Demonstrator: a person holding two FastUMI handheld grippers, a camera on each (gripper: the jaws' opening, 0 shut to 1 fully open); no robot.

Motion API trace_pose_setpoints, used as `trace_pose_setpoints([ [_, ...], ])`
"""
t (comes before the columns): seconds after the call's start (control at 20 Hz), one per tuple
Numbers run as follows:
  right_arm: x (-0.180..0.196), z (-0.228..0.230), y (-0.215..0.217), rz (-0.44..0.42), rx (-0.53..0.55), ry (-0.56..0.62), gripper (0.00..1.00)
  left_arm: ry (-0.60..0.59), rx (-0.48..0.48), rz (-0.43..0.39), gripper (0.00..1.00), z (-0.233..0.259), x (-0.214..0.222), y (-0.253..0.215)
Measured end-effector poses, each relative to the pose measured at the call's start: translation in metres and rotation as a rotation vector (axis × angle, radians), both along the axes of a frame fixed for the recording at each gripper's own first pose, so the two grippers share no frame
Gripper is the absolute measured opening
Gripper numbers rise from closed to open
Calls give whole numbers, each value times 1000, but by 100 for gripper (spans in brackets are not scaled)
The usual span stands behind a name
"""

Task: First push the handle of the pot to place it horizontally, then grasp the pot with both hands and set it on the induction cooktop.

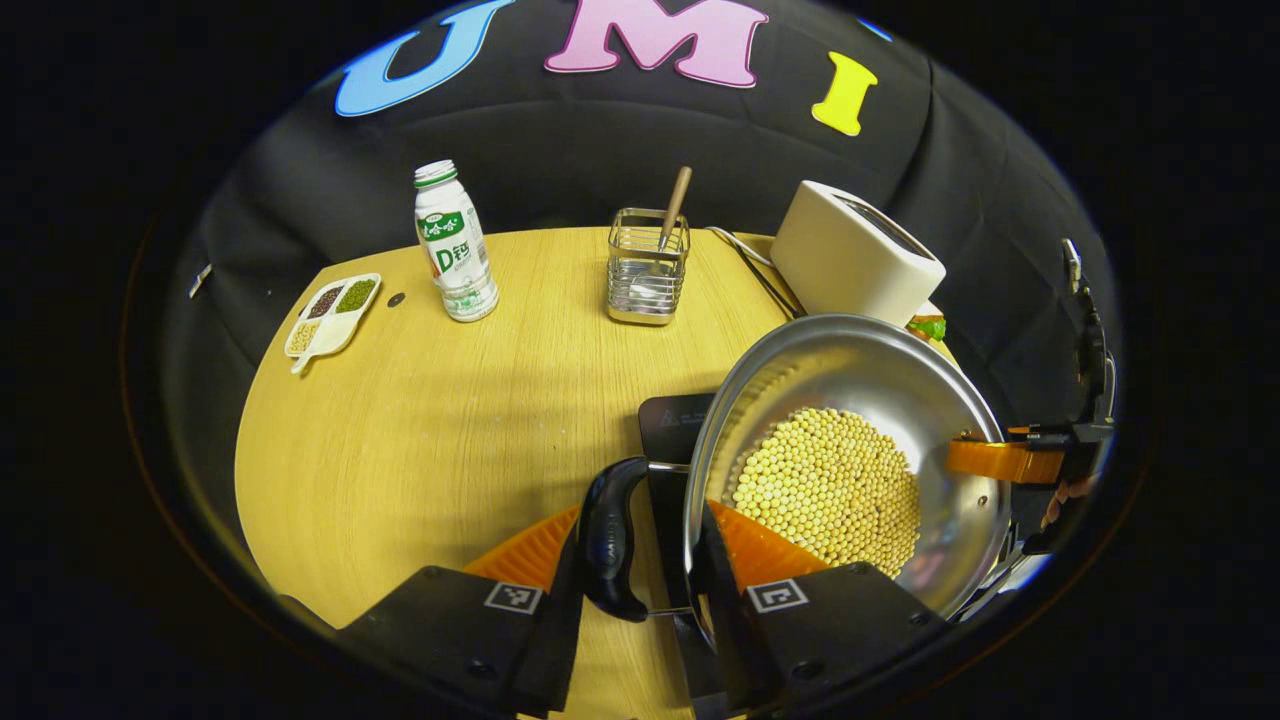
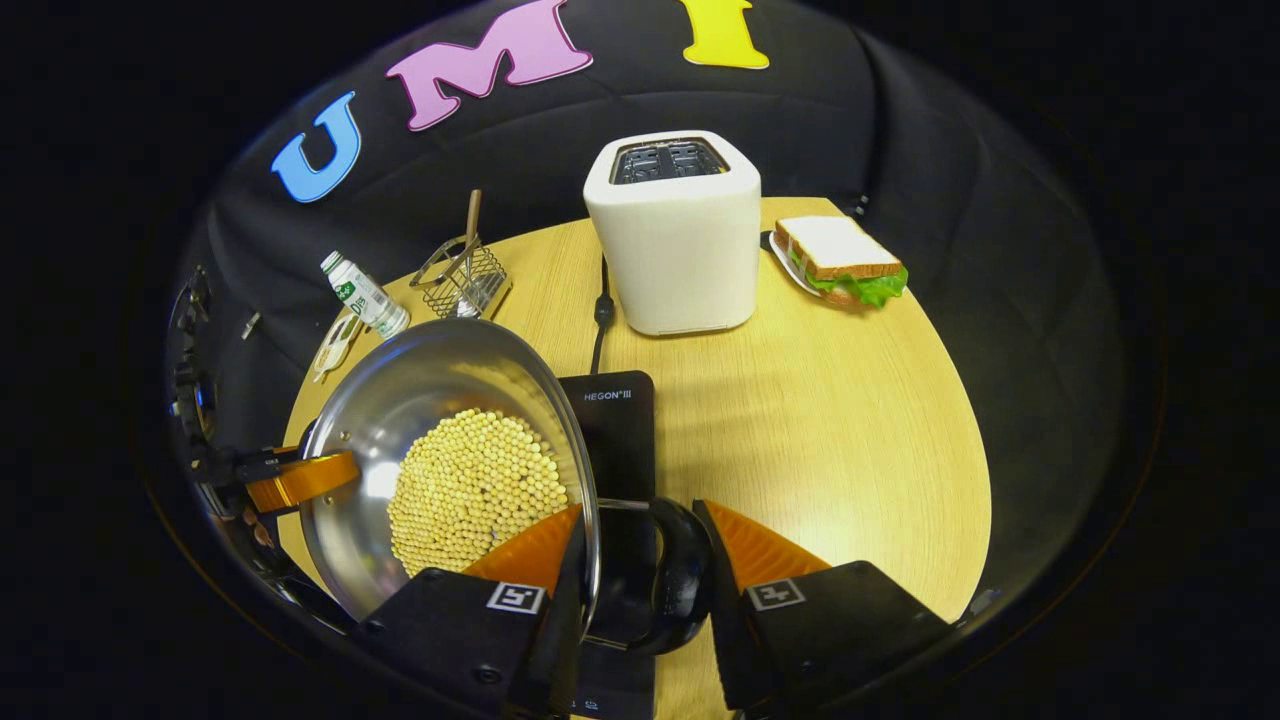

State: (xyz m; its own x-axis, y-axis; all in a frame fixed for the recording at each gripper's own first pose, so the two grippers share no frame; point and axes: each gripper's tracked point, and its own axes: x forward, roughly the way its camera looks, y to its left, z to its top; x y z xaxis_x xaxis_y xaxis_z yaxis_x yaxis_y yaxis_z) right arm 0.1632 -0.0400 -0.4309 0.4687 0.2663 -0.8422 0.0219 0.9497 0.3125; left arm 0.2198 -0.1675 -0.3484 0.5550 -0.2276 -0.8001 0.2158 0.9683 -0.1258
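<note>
A steel pot (image 1: 850, 360) holding yellow beans (image 1: 830, 490) hangs over the black induction cooktop (image 1: 670, 420); I cannot tell whether it touches it. My left gripper (image 1: 640, 510) is shut on one black side handle (image 1: 610, 540), one finger outside it and the other inside the pot wall. In the right gripper view the pot (image 2: 420, 380) covers the left part of the cooktop (image 2: 615, 420). My right gripper (image 2: 638, 510) is shut the same way on the opposite handle (image 2: 672, 575). Each gripper shows across the pot from the other: the right gripper (image 1: 1010, 460), the left gripper (image 2: 300, 480).
Behind the cooktop stands a white toaster (image 2: 672, 230) with its cable (image 2: 600, 310), and a sandwich (image 2: 840, 260) on a plate lies to its right. A milk bottle (image 1: 455, 245), a wire utensil rack (image 1: 648, 265) and a divided dish (image 1: 332, 312) occupy the table's far left.
</note>
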Motion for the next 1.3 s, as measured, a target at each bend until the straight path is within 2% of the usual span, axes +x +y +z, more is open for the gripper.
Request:
trace_pose_setpoints([
  [0.15, 1, 0, -1, -1, -11, -4, 61, 5, 2, -1, 63, -1, -2, 0],
  [0.2, 1, 0, -1, -2, -17, -6, 58, 5, 5, -1, 63, 0, -2, 0],
  [0.25, 1, 1, -1, -2, -22, -10, 63, 6, 8, 1, 64, -1, -2, 2],
  [0.35, -1, 1, -2, 1, -30, -14, 66, -2, 18, 9, 67, -1, -2, 6],
  [0.4, -2, 3, -2, -1, -26, -16, 71, -9, 9, 11, 75, 1, -4, 6],
  [0.45, -2, 4, -3, -9, -21, -19, 80, -14, -5, 16, 80, 1, -5, 7],
  [0.5, -2, 6, -4, -23, -13, -25, 92, -14, -20, 20, 88, 3, -7, 8],
  [0.55, -2, 7, -5, -39, -2, -28, 98, -21, -26, 28, 92, 5, -8, 10],
  [0.6, -3, 8, -8, -53, 3, -29, 98, -29, -23, 39, 96, 8, -9, 14],
  [0.8, -5, 24, -14, -88, -7, -72, 99, -84, -20, 42, 96, 26, -12, 21],
  [1.1, -10, 83, -17, -177, 30, -211, 99, -167, -36, 32, 96, 59, -32, 28],
  [1.3, -18, 124, -21, -202, -5, -329, 99, -291, -24, 24, 96, 96, -44, 41],
])
